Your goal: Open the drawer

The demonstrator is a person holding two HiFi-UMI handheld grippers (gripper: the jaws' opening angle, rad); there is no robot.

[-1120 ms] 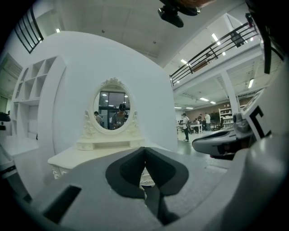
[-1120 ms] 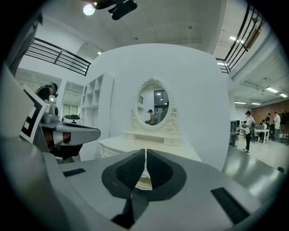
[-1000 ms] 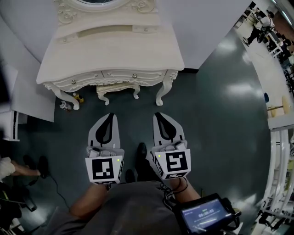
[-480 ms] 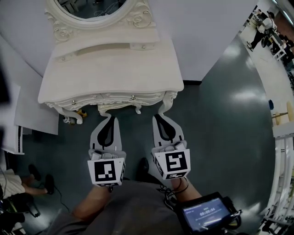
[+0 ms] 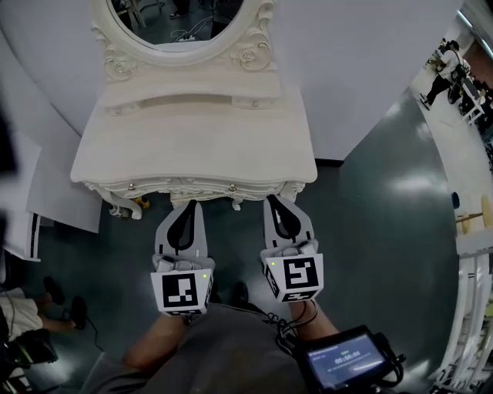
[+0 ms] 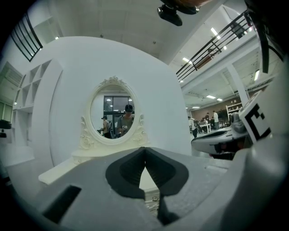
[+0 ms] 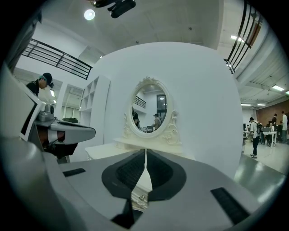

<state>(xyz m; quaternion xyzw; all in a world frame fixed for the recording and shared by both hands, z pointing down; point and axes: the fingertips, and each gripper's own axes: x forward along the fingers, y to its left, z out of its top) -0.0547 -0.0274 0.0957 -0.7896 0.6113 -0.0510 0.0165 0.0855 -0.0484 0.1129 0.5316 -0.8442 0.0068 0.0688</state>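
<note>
Overhead first. Looked steeply down on a white carved bench (image 5: 192, 146) against a white wall (image 5: 362, 69), with an oval mirror (image 5: 185, 23) rising at its back edge. Found the drawer (image 5: 219, 185) shut, tucked under the bench's front edge and shown only as a thin carved strip, with one knob (image 5: 131, 186) toward the front left corner and another right of the middle. Could not tell one wide front from two. Held the left gripper (image 5: 188, 206) and the right gripper (image 5: 276, 202) side by side above the dark floor (image 5: 370, 200), both aimed at that front edge and close in front of it: the left between the two knobs, the right nearer the front right corner.

Next, the left gripper view. Showed its jaws pressed together along one thin seam, pinching nothing. Caught a knob (image 6: 155, 198) on the carved front through the small gap below the seam, the mirror above it, and the right gripper at the right edge.

Last, the right gripper view. Showed the same there: jaws pressed together, nothing between them. Framed a knob (image 7: 142, 197) of the shut front in the gap beneath the seam, with the mirror straight ahead and the left gripper off to the left.
</note>
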